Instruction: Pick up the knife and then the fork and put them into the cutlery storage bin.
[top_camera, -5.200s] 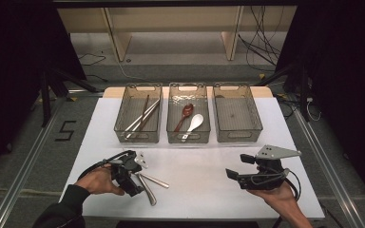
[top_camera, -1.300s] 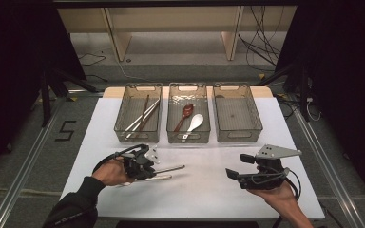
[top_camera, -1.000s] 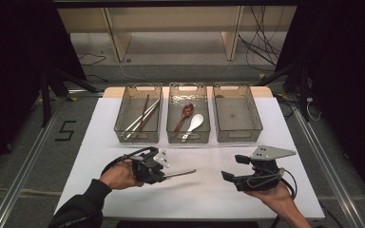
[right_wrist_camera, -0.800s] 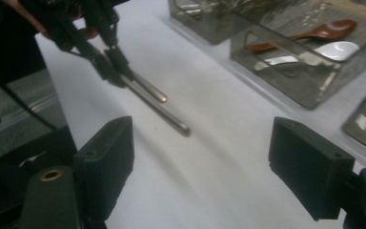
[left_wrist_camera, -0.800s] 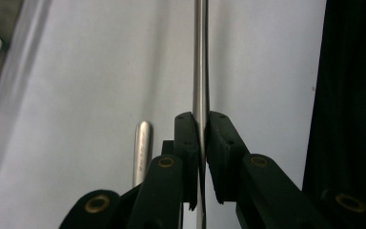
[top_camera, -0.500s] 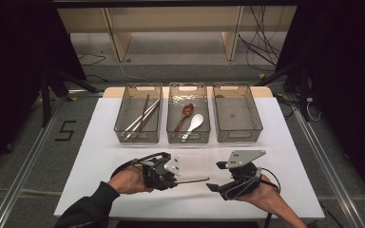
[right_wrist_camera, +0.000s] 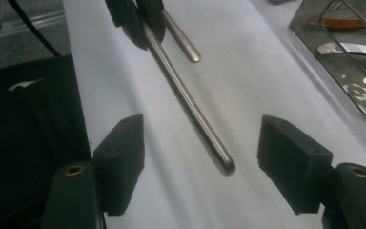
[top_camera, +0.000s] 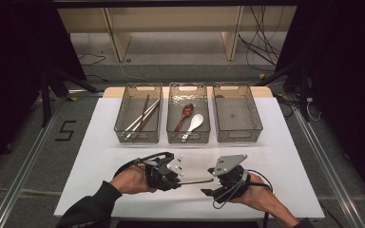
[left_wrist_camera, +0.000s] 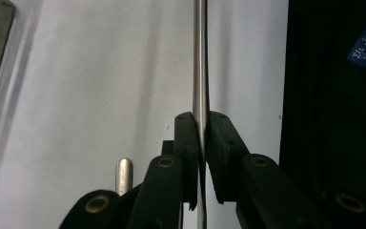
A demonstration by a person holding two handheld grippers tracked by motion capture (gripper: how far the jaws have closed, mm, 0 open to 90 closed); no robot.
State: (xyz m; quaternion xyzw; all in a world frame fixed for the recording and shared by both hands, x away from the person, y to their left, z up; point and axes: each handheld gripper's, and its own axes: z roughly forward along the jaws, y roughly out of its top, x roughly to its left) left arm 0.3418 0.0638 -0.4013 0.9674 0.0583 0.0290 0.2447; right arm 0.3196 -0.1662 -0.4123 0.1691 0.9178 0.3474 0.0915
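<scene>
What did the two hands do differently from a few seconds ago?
The left gripper picked one metal stick up off the table and carried it rightward, toward the middle. The right gripper came leftward to meet it, jaws open around the stick's free end, not touching. A second metal stick stayed on the white table. The three bins and their utensils did not move.

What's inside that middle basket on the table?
The middle basket holds a reddish-brown spoon and a white spoon, lying side by side. Whether anything lies beneath them cannot be told.
</scene>
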